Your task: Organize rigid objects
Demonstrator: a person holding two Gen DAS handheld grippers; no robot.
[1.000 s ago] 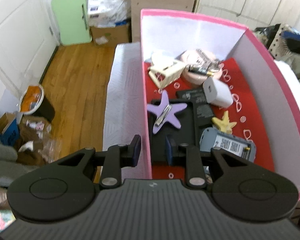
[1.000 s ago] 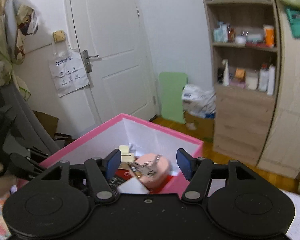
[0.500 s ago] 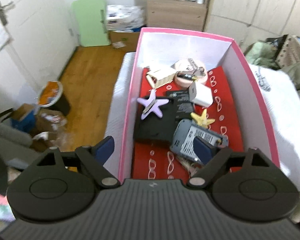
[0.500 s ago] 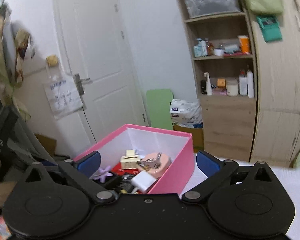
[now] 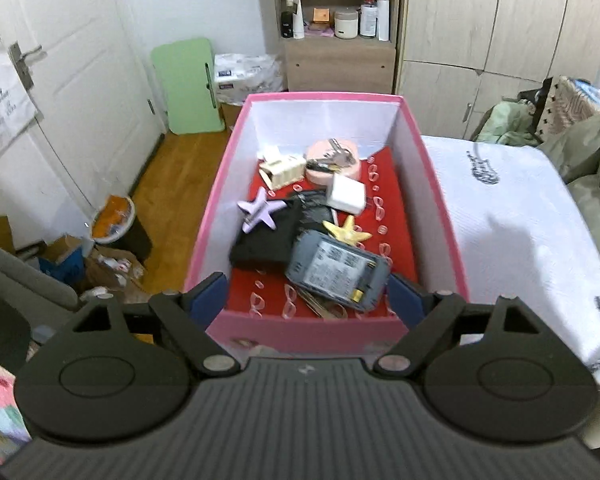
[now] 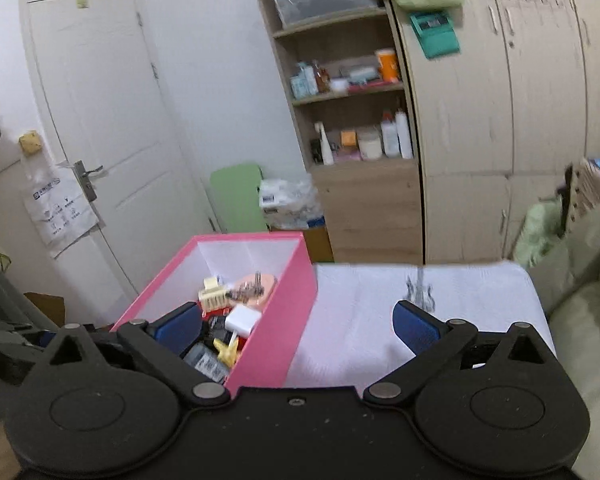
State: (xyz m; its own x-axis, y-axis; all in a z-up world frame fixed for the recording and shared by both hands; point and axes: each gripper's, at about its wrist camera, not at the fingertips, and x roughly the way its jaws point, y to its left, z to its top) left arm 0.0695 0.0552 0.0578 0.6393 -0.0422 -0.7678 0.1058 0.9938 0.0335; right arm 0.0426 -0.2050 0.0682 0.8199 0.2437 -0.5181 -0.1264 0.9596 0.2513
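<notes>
A pink box (image 5: 440, 200) with a red floor stands on a white bed cover. It holds a purple star clip (image 5: 260, 213), a yellow star (image 5: 350, 232), a grey phone (image 5: 336, 270), a black wallet (image 5: 268, 240), a white charger (image 5: 346, 199), a cream clip (image 5: 282, 170) and keys on a pink disc (image 5: 332, 158). My left gripper (image 5: 306, 296) is open and empty, above the box's near wall. My right gripper (image 6: 296, 326) is open and empty, over the box's (image 6: 284, 320) right wall, with the charger (image 6: 242, 318) and yellow star (image 6: 228, 350) below.
The white bed cover (image 5: 520, 224) extends right of the box. A wooden shelf unit (image 5: 336, 28) and wardrobe stand behind. A green board (image 5: 186, 84) leans by the white door (image 5: 60, 92). A bin and boxes (image 5: 112, 236) clutter the wood floor at left.
Both grippers have opened wide and pulled back and up from the box. The left one was nearly shut over the box's left wall one second ago.
</notes>
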